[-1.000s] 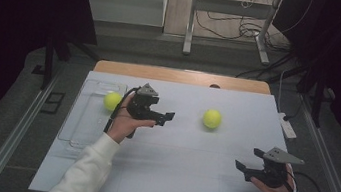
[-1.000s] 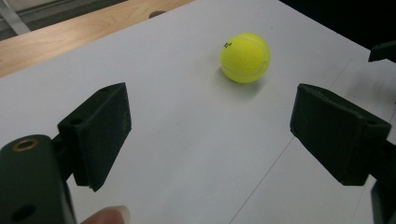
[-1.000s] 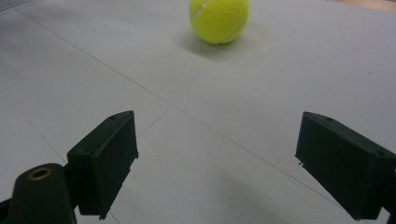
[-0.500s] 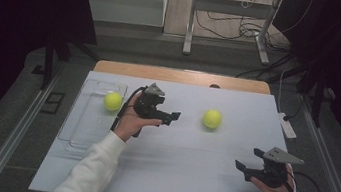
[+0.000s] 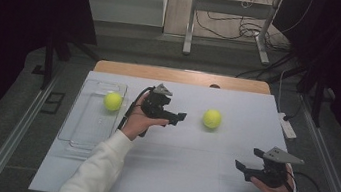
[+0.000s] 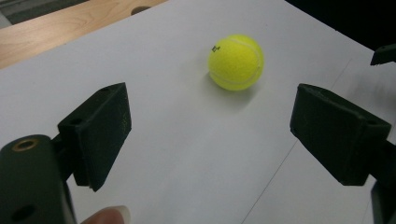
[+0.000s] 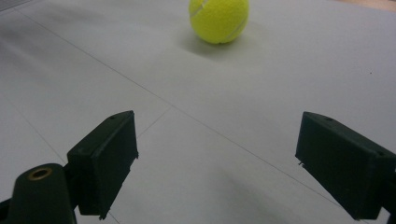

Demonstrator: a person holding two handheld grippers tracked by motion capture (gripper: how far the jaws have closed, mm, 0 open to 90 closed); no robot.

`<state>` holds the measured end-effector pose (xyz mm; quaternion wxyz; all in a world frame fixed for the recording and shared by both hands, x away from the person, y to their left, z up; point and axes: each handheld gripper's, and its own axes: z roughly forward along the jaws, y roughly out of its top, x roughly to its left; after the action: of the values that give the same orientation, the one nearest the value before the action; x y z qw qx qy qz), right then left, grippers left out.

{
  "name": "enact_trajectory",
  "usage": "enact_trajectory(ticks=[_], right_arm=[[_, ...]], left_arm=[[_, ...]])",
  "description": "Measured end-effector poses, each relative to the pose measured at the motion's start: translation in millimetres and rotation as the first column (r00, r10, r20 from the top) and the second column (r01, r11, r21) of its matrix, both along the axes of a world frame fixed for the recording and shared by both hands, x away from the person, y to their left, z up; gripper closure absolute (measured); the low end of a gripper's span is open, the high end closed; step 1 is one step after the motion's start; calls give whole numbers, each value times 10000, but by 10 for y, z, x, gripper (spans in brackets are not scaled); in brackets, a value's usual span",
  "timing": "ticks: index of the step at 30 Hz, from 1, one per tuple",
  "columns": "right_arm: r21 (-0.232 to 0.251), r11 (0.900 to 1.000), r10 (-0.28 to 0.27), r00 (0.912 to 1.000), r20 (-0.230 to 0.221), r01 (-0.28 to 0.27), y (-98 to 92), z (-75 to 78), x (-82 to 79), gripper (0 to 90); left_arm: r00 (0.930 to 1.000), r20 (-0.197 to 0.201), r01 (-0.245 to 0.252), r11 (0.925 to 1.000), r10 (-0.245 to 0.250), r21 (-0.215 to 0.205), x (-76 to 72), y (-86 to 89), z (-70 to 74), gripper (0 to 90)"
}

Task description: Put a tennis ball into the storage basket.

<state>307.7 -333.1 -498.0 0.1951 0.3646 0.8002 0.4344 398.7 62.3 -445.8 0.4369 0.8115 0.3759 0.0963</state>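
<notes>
yellow felt marked the target: a loose tennis ball point(image 5: 211, 118) sat on the white tabletop point(image 5: 172, 177) near its middle, toward the far edge. the left tool point(image 5: 178, 119) hung just beside it, released, nothing between its jaws. the right tool point(image 5: 241, 169), likewise released and empty, waited near the right edge. a second ball point(image 5: 112, 101) already lay in the clear tray point(image 5: 84, 129) by the left edge. the reach looked in hand; next, the left tool would need to straddle the ball, then clench.

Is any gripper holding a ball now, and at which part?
Nothing is held. The left gripper and right gripper are open and empty; the tennis ball lies free on the table.
</notes>
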Motion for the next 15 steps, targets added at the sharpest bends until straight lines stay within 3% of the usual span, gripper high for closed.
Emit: enact_trajectory(ticks=[15], right_arm=[[35, 10000, -14, 10000, 9, 14, -9, 5, -3, 129]], left_arm=[[9991, -168, 392, 9990, -389, 207, 96, -266, -32, 135]])
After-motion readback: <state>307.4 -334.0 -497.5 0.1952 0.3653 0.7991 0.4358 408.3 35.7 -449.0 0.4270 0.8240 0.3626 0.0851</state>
